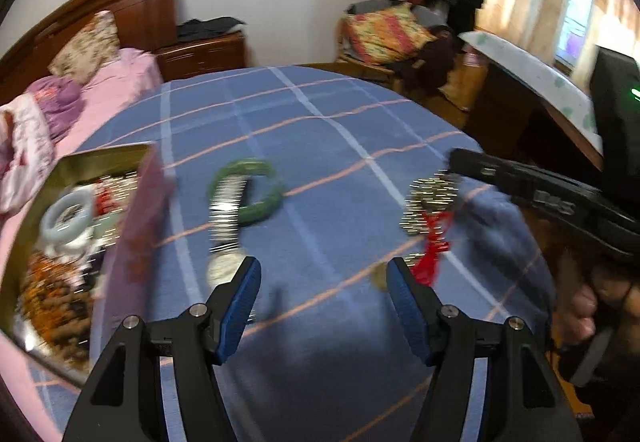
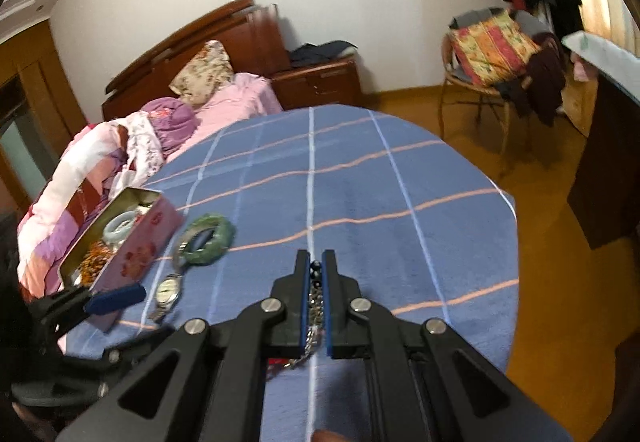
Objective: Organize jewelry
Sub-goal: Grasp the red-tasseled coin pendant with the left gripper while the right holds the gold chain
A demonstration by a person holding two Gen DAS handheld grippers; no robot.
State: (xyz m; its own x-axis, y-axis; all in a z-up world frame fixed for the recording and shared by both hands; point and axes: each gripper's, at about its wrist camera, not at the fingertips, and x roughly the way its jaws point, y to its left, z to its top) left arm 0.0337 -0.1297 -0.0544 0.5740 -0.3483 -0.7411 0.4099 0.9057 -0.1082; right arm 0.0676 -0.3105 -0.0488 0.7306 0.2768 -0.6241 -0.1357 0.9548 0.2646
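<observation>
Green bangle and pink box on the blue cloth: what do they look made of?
Bangle: mottled green with a soft gloss, probably jade or glass.
Box: thin brassy inner walls under printed pink flowers, likely a tin.

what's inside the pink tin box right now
Inside the pink tin box: a pale jade bangle near the back and orange beads toward the front. Whatever lies beneath them or behind the near wall is hidden.

left gripper [image 1: 324, 274] jaws apart, right gripper [image 2: 317, 262] clamped

White walls [image 2: 320, 1]; wooden floor [image 2: 540, 242]
</observation>
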